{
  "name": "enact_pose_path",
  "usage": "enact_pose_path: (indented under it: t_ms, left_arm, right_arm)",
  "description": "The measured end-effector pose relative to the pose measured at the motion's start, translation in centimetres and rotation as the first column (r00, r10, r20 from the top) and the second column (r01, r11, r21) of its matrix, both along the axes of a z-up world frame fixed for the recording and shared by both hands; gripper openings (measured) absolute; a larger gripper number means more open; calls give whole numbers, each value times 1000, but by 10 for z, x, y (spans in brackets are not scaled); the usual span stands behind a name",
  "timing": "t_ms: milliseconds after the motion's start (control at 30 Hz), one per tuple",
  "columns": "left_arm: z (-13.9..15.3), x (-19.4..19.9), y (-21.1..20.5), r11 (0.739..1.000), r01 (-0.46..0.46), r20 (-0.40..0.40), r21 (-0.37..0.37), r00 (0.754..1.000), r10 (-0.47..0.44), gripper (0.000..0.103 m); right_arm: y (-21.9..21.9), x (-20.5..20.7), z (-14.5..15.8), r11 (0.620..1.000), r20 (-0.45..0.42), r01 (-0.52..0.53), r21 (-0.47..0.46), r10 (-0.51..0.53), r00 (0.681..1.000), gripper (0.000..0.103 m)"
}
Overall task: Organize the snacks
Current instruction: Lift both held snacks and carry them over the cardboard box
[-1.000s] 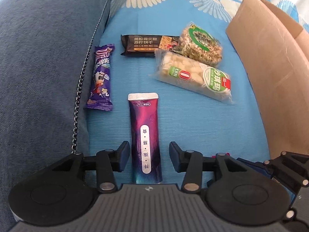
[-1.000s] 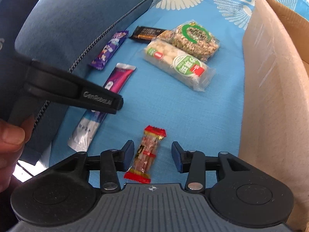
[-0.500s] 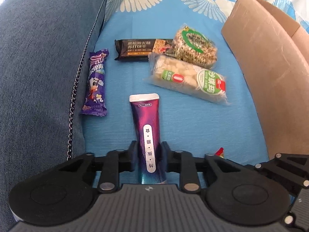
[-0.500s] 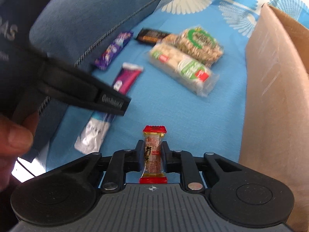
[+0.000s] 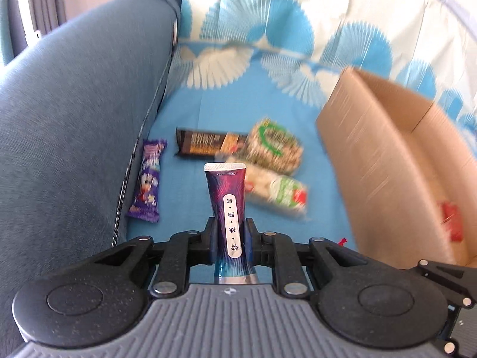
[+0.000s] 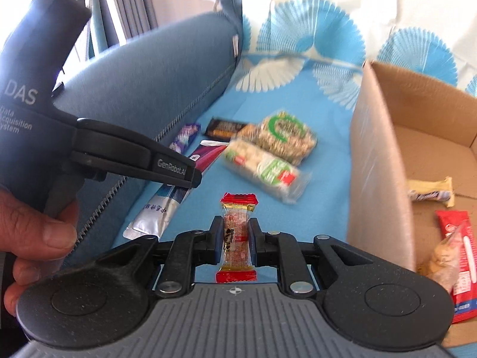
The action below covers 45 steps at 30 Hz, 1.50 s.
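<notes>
My left gripper [image 5: 229, 232] holds a purple stick sachet [image 5: 228, 197] by its lower half, lifted off the blue cloth; its jaws are still closing and the pads press on the sachet. My right gripper [image 6: 235, 232] is shut on a small red-ended candy [image 6: 237, 208], also raised. In the right wrist view the left gripper [image 6: 190, 179] shows side-on with the sachet [image 6: 208, 155] hanging through it. An open cardboard box [image 6: 378, 164] stands to the right, with a red packet [image 6: 459, 238] and a pale bar [image 6: 429, 191] inside.
On the blue cloth lie a purple bar [image 5: 147, 179], a black bar [image 5: 205, 144], a round green-labelled pack [image 5: 274, 146] and a white-green pack [image 5: 277, 191]. A blue sofa cushion [image 5: 59, 137] rises on the left. A person's hand [image 6: 38, 238] grips the left handle.
Both grippers closed, the left on the purple sachet and the right on the small candy, then rose and tilted up, carrying them off the cloth. The box's inside has come into view.
</notes>
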<state>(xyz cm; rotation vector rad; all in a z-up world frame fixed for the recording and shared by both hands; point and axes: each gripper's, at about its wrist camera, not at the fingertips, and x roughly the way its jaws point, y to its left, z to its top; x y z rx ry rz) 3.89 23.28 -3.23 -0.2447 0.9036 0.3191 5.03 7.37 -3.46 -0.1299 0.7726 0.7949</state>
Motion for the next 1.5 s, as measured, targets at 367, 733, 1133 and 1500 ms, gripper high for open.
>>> enact_pose_path:
  t_ms: [367,733,1133,1500]
  left_arm:
    - [44,-19,-1,997,-60,178,-55,982,68,19]
    - [63,-1,-19,997,-42,226,-71,972,57,19]
    - [62,23,-50,996,6,250,-93,968,18,19]
    - [60,40,-68,994,29,276,-107,961,2,19]
  right_arm:
    - [-54,4,62,980,204,-19,200,-23,979,18]
    - [-144,58,77,976,306,79,203,-140,942,18]
    - [-177,61,67,980,315,136,149,-177,932,18]
    - [-220,76,64,958,298,234,168,-276,914,18]
